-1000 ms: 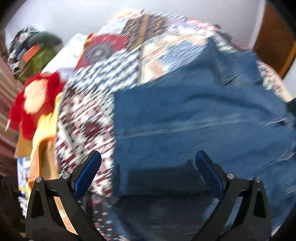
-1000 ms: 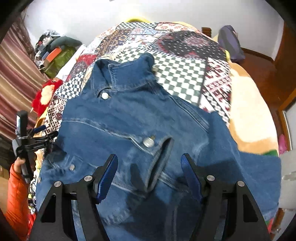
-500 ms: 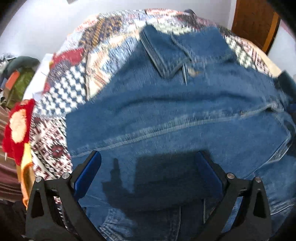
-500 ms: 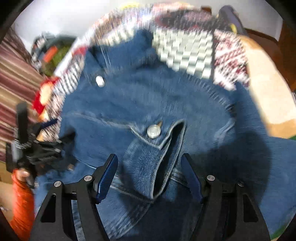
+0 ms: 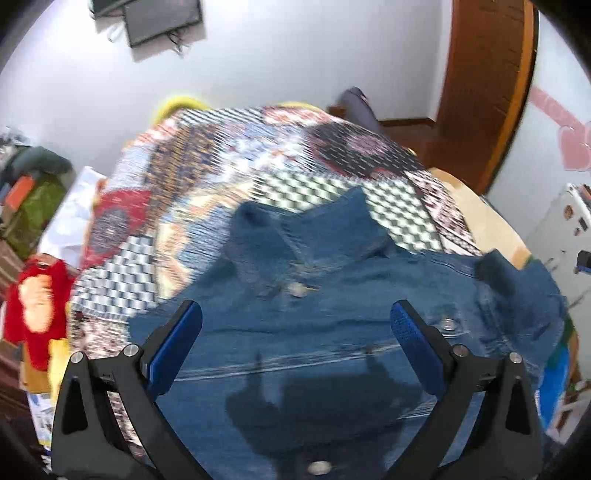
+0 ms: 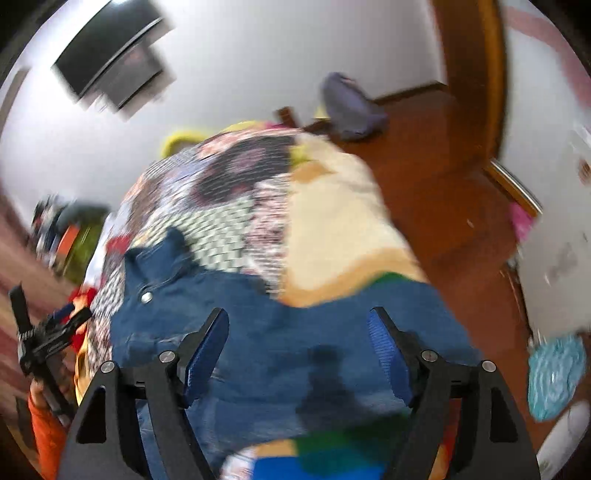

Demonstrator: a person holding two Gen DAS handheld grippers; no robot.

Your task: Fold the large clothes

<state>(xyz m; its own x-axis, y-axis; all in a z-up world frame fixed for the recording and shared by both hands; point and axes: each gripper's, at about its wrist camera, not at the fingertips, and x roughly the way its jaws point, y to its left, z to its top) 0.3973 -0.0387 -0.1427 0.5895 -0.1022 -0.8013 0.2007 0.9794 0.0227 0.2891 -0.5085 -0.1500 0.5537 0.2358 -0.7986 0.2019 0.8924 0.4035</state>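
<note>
Bed: a large bed under a patchwork quilt [image 5: 229, 184] of checked, red and dark medallion panels fills the middle of both views; a cream and tan blanket [image 6: 332, 229] lies along its right side.
Wall and floor: a white wall [image 5: 295, 55] stands behind the bed with a dark screen [image 5: 162, 18] mounted high on it; a brown wooden floor [image 6: 436, 155] and a wooden door frame [image 5: 487, 92] lie to the right.
Denim jacket: the blue denim jacket [image 5: 332, 350] lies spread front-up on the near part of the quilt, collar [image 5: 306, 229] towards the far end of the bed, metal snap buttons showing down the front; its right side reaches over the cream blanket.
Left gripper: the left gripper [image 5: 295, 325] hangs above the jacket's chest, jaws released and wide apart, blue pads clear of the cloth, nothing between them.
Right gripper: the right gripper [image 6: 299, 332] is over the jacket's right side, near the blanket's edge; its jaws have just been opening and stand apart with only the flat denim below, nothing grasped. The picture is blurred.
Person: an orange sleeve [image 6: 44, 432] shows at the lower left of the right wrist view, under the left gripper's black frame.
Side clutter: a red and cream plush item [image 5: 37, 310] sits left of the bed; a grey-purple bag [image 6: 347, 107] rests on the floor beyond it.
</note>
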